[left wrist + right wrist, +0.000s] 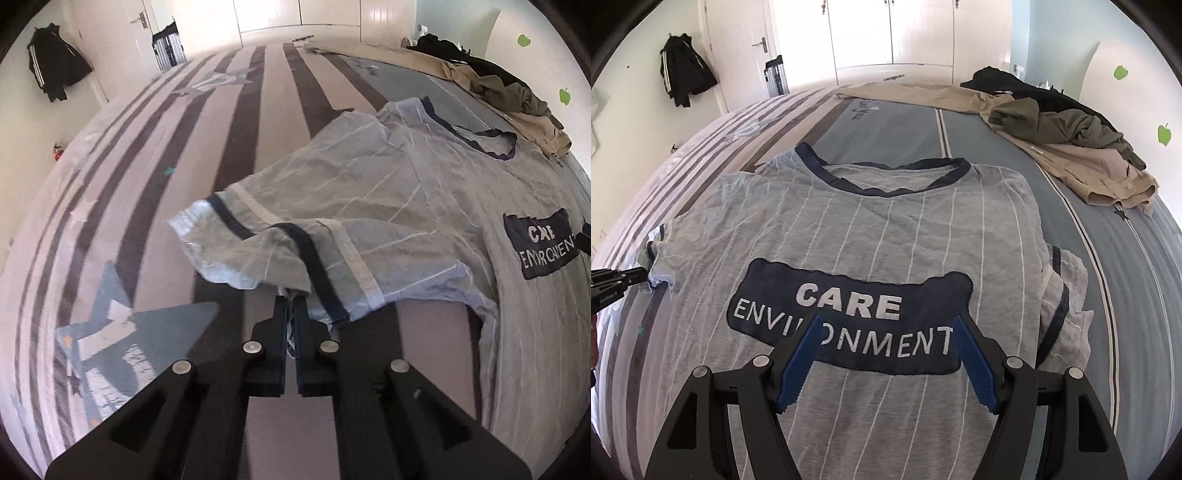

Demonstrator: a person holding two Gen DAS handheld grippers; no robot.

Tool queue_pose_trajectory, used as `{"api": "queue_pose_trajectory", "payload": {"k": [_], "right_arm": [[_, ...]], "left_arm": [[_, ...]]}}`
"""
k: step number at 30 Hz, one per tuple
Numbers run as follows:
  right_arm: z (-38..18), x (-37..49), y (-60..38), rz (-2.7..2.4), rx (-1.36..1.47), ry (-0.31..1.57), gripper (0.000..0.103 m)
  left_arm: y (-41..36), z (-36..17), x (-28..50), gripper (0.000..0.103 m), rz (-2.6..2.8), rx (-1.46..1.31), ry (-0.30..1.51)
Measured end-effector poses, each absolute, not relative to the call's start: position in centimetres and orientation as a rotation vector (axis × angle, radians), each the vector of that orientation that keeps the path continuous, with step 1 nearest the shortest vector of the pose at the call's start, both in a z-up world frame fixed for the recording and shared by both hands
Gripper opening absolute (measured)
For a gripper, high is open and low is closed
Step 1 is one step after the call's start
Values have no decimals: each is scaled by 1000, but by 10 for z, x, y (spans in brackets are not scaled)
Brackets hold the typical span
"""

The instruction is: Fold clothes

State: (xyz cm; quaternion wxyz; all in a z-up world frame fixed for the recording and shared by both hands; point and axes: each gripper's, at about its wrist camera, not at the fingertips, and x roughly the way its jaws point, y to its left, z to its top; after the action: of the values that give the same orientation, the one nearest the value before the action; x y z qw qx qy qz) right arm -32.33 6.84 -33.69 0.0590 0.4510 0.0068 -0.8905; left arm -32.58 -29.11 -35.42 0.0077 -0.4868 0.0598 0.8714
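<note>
A grey T-shirt (pixel 424 206) (pixel 886 236) with thin white stripes, a navy collar and a navy "CARE ENVIRONMENT" patch (pixel 849 317) lies front up on the bed. My left gripper (pixel 291 306) is shut on the hem of its left sleeve (pixel 266 240), with pale cloth pinched between the black fingers. The sleeve is lifted and crumpled just off the cover. In the right wrist view that gripper (pixel 631 276) shows at the left edge, at the sleeve. My right gripper (pixel 886 318) hovers open over the patch, its blue pads (pixel 798 362) bare. The other sleeve (pixel 1063 288) lies bunched at the shirt's right side.
The bed cover (pixel 258 110) is striped grey and white with stars on the left and blue (pixel 894 133) on the right. A heap of beige, olive and black clothes (pixel 1071 147) (pixel 517 107) lies at the far right. A black jacket (pixel 683 74) hangs on the wall by the door.
</note>
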Motion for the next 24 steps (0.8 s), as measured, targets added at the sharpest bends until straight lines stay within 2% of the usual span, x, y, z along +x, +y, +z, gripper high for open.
{"api": "queue_pose_trajectory", "payload": {"k": [9,12,16,20,24], "right_arm": [[-330,-322,63,-2712,1361,28,70],[-330,-322,64,-2713,1362,37,70],[-331,-322,67,-2710,1379,45,70],[-334,-322,75,-2712,1404,42,70],[-327,-318,87,-2739,1384,30,70]], "left_arm": [[-339,-332,-315,2,2770,-1482,148],[-342,-330,-312,6,2763,-1498,149],[-348,-323,-306,20,2782,-1508,108],[-331,-301,-284,34,2807,-1425,154],[-290,-277,-264,64,2791,-1278,220]]}}
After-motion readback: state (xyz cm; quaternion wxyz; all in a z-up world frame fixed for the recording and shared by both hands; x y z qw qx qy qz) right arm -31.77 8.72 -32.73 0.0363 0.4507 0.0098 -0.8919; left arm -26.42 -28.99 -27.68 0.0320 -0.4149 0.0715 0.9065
